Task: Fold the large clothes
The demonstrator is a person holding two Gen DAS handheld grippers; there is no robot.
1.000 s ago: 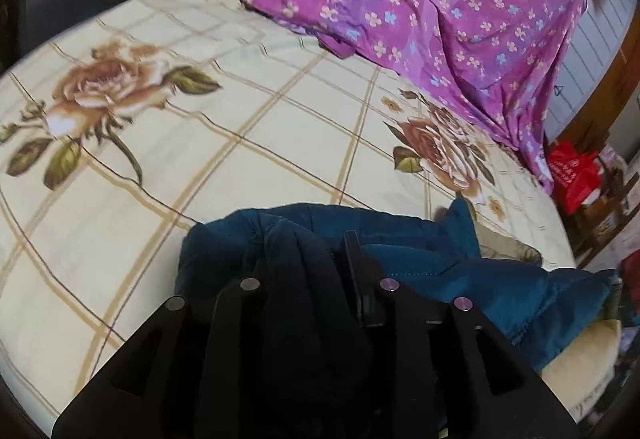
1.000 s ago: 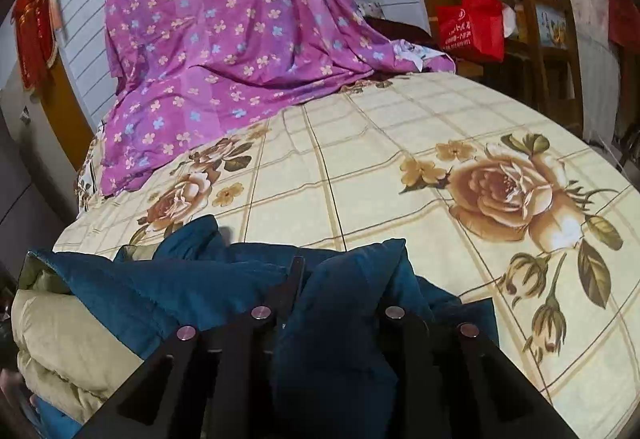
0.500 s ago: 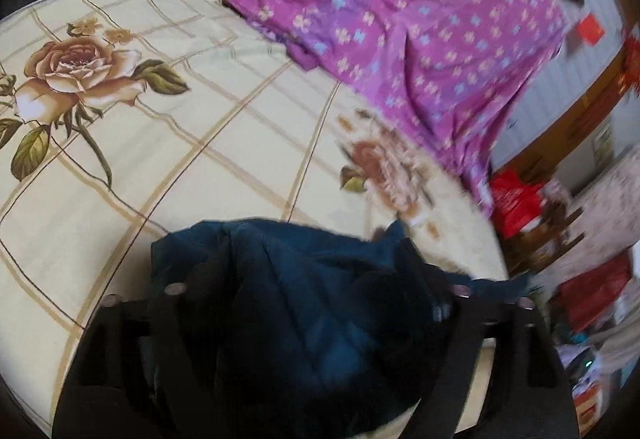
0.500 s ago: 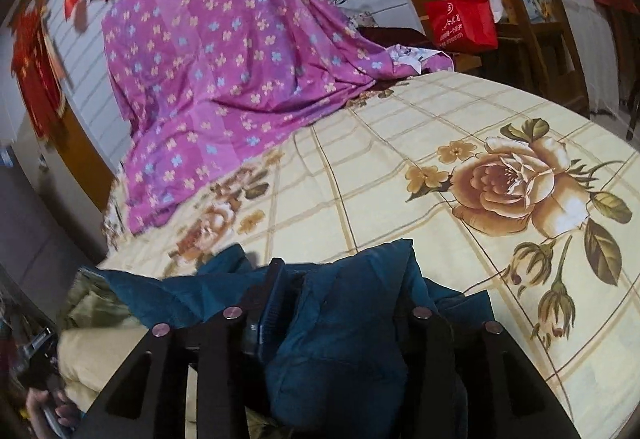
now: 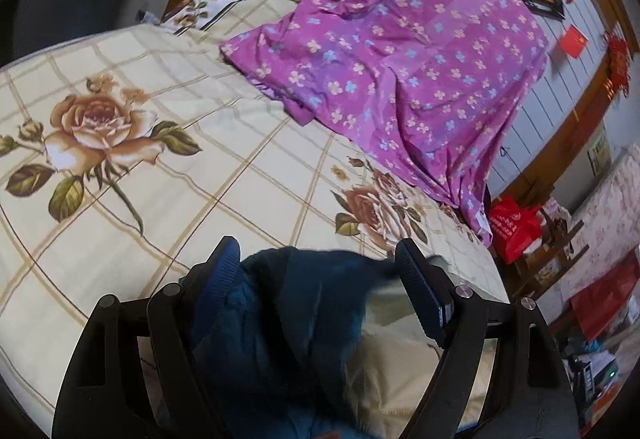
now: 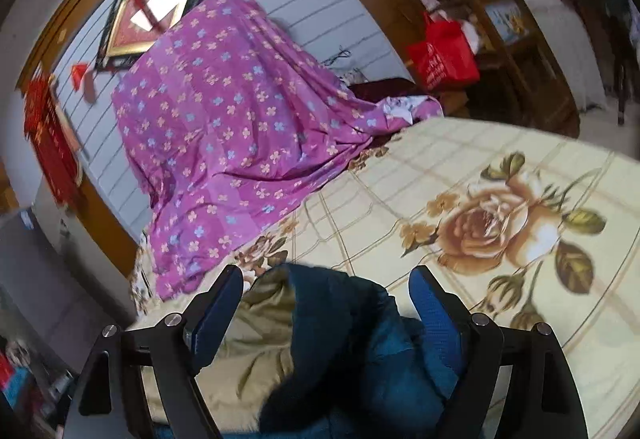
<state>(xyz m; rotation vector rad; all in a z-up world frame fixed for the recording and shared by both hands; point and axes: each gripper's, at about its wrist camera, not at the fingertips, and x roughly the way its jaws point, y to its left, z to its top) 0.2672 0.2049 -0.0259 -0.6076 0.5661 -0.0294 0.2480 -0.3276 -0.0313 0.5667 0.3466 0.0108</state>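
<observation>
A dark teal padded jacket [image 5: 288,319] with a cream lining [image 5: 396,371] lies bunched on the rose-print bedsheet [image 5: 168,175]. My left gripper [image 5: 316,259] is open, its jaws spread wide, with the jacket's teal fabric lying loose between them. The same jacket shows in the right wrist view [image 6: 352,343], its cream lining [image 6: 256,335] to the left. My right gripper [image 6: 326,287] is open too, jaws wide apart either side of the fabric.
A purple flowered sheet [image 5: 400,71] drapes over something at the head of the bed, also in the right wrist view [image 6: 232,127]. A red bag [image 5: 512,227] and wooden furniture stand beside the bed. A framed red picture [image 6: 148,11] hangs on the wall.
Both grippers have opened from being shut on the jacket's fabric. Both cameras have tilted up and back, so more of the wall shows. The jacket has slumped between the jaws.
</observation>
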